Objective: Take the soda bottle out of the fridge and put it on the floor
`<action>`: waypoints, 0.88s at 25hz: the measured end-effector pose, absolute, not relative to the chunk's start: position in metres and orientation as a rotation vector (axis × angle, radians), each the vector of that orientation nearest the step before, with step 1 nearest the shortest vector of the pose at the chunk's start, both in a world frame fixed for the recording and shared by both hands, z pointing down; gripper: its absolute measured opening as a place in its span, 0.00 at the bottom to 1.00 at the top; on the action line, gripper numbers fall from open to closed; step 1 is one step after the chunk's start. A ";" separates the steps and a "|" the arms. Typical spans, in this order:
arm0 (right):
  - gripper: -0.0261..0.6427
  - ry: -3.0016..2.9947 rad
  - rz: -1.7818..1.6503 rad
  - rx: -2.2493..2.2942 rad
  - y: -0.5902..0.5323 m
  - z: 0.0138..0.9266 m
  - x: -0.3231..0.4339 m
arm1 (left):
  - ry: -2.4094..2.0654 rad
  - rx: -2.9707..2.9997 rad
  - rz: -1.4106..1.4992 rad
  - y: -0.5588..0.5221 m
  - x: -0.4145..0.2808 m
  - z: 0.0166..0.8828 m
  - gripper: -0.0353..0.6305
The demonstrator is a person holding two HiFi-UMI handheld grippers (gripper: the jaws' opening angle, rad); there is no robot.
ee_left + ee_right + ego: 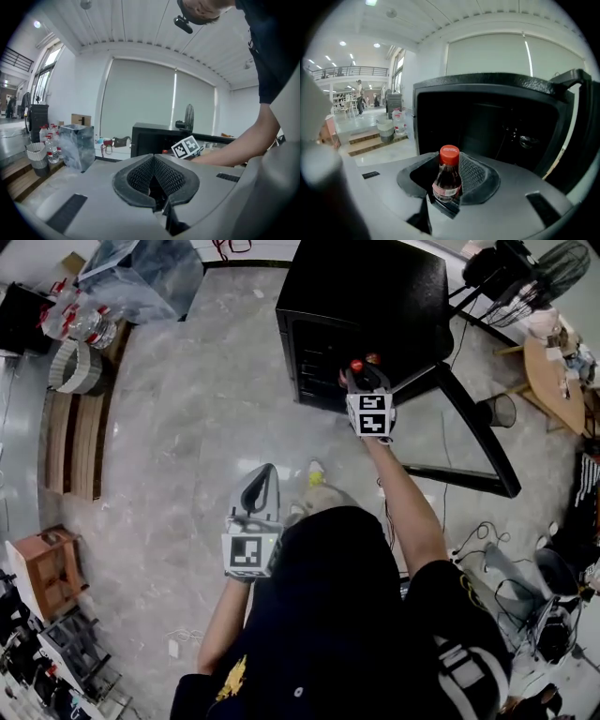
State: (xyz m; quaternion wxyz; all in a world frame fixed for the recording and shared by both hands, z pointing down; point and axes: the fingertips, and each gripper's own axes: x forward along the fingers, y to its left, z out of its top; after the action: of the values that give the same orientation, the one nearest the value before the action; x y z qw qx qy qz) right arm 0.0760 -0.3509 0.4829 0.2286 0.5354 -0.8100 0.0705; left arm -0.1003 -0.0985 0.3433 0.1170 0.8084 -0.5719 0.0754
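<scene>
A small soda bottle (448,180) with a red cap and dark drink stands upright between the pads of my right gripper (449,159), which is shut on it. In the head view that gripper (366,381) hangs just in front of the open black fridge (366,306), the red cap (356,366) showing above its marker cube. The fridge's dark inside (487,126) fills the view behind the bottle. My left gripper (260,486) is held lower over the grey floor (197,427), shut with nothing in it; its pads (174,180) meet at the tip.
The fridge door (469,427) stands swung open to the right. At the back left are a plastic-wrapped box (141,273), water bottles (80,322), a basket (75,367) and wooden steps (75,442). Fans (525,268), a round table (553,371) and cables crowd the right.
</scene>
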 end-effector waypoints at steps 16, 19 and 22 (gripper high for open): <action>0.22 -2.287 0.159 1.457 -0.185 0.410 0.083 | -1.591 2.502 0.233 -0.029 -0.103 0.345 0.08; 0.22 -2.294 0.141 1.453 -0.162 0.396 0.088 | -1.579 2.522 0.238 -0.015 -0.102 0.344 0.08; 0.22 -2.305 0.157 1.448 -0.137 0.384 0.090 | -1.558 2.572 0.285 -0.007 -0.102 0.346 0.08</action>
State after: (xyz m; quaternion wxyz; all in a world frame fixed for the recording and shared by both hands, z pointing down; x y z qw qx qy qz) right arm 0.0902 -0.1373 0.3841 0.2061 0.5197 -0.8272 0.0562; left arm -0.1019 -0.0073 0.3458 0.0605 0.8500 -0.5148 0.0942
